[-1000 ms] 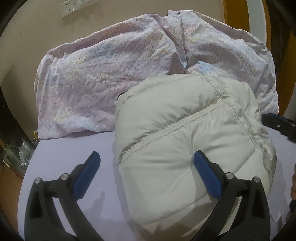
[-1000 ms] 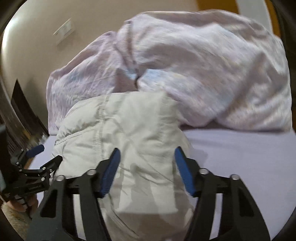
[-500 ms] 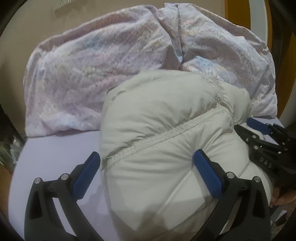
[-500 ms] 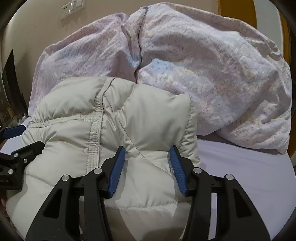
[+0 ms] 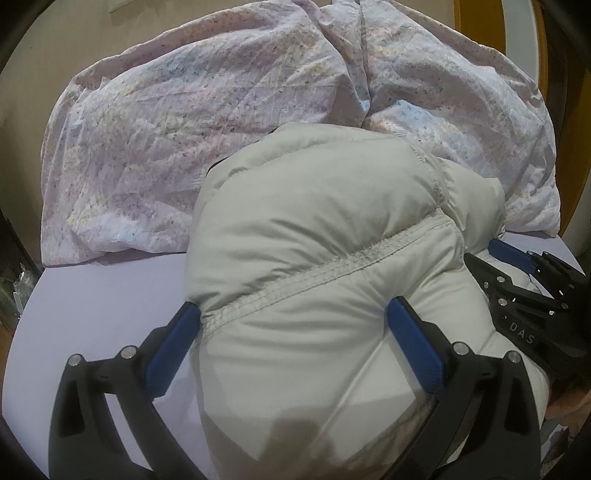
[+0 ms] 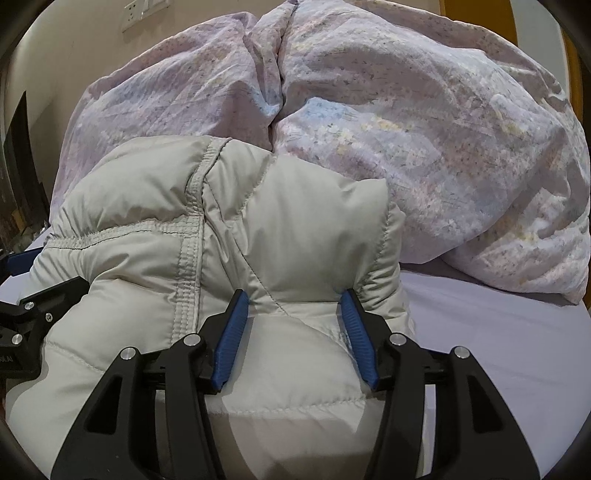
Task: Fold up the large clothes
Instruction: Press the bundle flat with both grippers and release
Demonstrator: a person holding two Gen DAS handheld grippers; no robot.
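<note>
A pale grey puffy down jacket lies bundled on the lilac bed sheet; it also shows in the right wrist view. My left gripper is open wide, its blue pads pressed against the jacket's left part, straddling a stitched seam. My right gripper is open with its pads pushed into the jacket's right part, bulging fabric between them. The right gripper shows at the right edge of the left wrist view, and the left gripper at the left edge of the right wrist view.
A crumpled lilac floral duvet is heaped right behind the jacket, against the beige wall; it also fills the back of the right wrist view. A wall socket sits top left. Bare sheet lies to the right.
Both grippers have moved forward onto the jacket and toward each other. The right gripper's jaws narrowed then spread a little; the jacket bulges more between the pads.
</note>
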